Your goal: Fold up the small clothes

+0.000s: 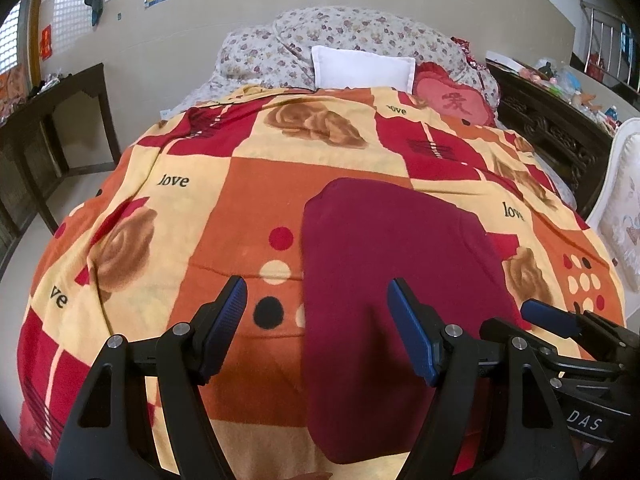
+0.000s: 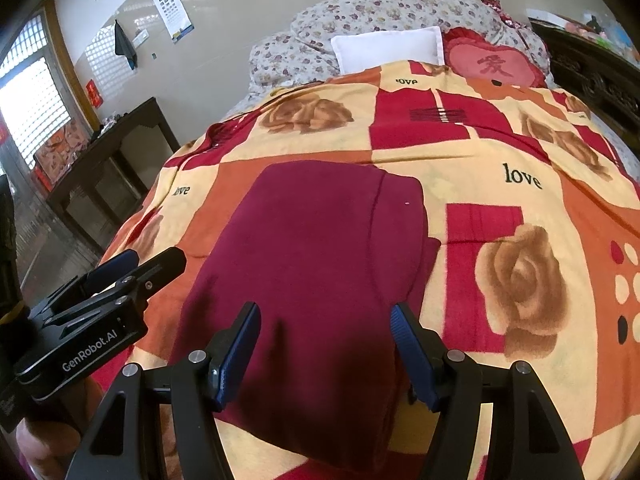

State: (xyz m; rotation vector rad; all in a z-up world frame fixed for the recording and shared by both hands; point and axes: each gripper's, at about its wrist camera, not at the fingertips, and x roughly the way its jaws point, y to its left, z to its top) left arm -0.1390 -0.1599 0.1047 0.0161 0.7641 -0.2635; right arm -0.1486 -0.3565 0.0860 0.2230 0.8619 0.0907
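Observation:
A dark red garment (image 1: 392, 280) lies flat on the bed, folded into a long rectangle; it also shows in the right wrist view (image 2: 316, 280). My left gripper (image 1: 316, 300) is open and empty, hovering over the garment's near left edge. My right gripper (image 2: 326, 324) is open and empty above the garment's near end. The right gripper shows at the right edge of the left wrist view (image 1: 560, 320). The left gripper shows at the left of the right wrist view (image 2: 120, 272).
The bed is covered by an orange, red and cream "love" blanket (image 1: 240, 200). At its head lie a white pillow (image 1: 362, 68), a floral quilt (image 1: 360, 28) and a red heart cushion (image 1: 452, 100). A dark wooden table (image 1: 52, 120) stands left; a carved cabinet (image 1: 552, 128) stands right.

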